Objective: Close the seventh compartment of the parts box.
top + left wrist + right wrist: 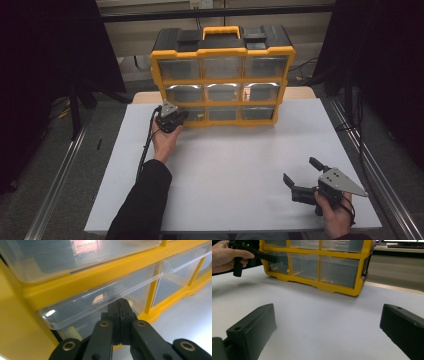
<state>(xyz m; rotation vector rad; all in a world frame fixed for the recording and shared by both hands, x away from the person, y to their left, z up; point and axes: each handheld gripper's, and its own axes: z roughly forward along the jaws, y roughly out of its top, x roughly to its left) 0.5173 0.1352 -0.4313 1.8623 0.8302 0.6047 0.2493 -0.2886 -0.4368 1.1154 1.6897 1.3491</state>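
A yellow organiser cabinet (pixel 222 52) with clear drawers stands upright at the back of the white table. My left gripper (pixel 184 117) is shut, and its tips sit right under the clear lip of the bottom-left drawer (pixel 82 310). In the left gripper view the two black jaws (pixel 121 303) press flat together with nothing visible between them. A small pale yellow piece (pixel 73 332) lies inside that drawer. My right gripper (pixel 299 170) rests near the table's front right with its jaws wide open and nothing between them (pixel 328 320). It points toward the cabinet (pixel 317 285) and the left gripper (pixel 270 258).
A white sheet (pixel 225 170) covers the table between the two hands. Black curtains hang on both sides, and metal rails (pixel 55 185) run along the floor. The cabinet has a yellow carry handle (pixel 220 31) on top.
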